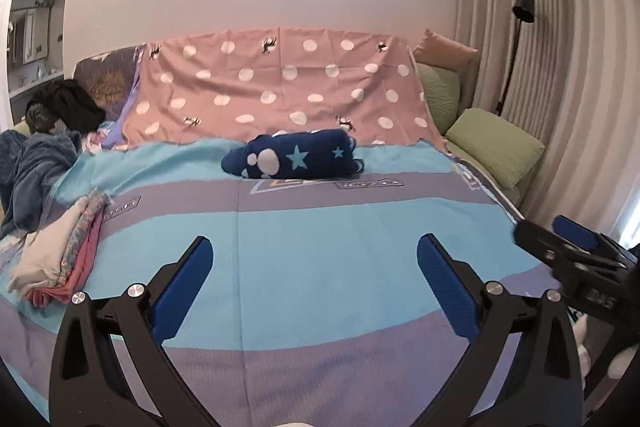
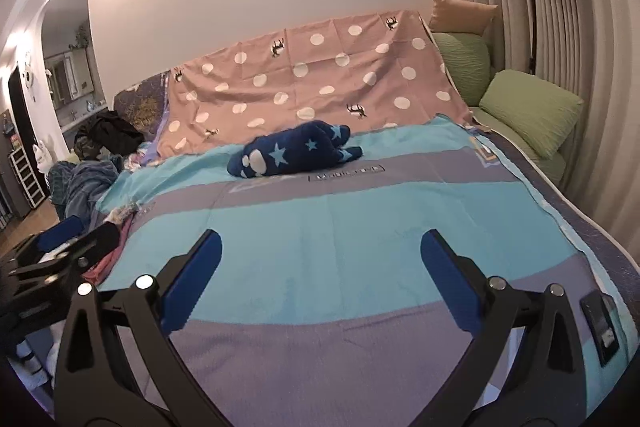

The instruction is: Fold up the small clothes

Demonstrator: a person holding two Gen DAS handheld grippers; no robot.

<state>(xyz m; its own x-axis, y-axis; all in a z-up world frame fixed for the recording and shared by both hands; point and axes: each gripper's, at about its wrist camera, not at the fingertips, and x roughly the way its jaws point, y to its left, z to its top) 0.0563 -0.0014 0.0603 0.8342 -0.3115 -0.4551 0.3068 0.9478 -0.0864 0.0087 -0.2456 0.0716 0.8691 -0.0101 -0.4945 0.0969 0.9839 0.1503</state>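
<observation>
The navy star-print garment (image 1: 294,157) lies bunched far across the bed (image 1: 320,259), near the polka-dot sheet (image 1: 280,83) draped behind it and well apart from both my tongs. I judge I'm between items: a folded stack (image 1: 60,259) rests at the bed's left edge, and the navy piece is next. My left tongs (image 1: 314,255) hang released with nothing between the pads, and so do my right tongs (image 2: 320,251). The next move calls for a long reach forward, then spreading the garment flat before any fold. Only my right view shows a dark switch panel (image 2: 600,323) on the bed's near right; my left view shows the stack whole.
</observation>
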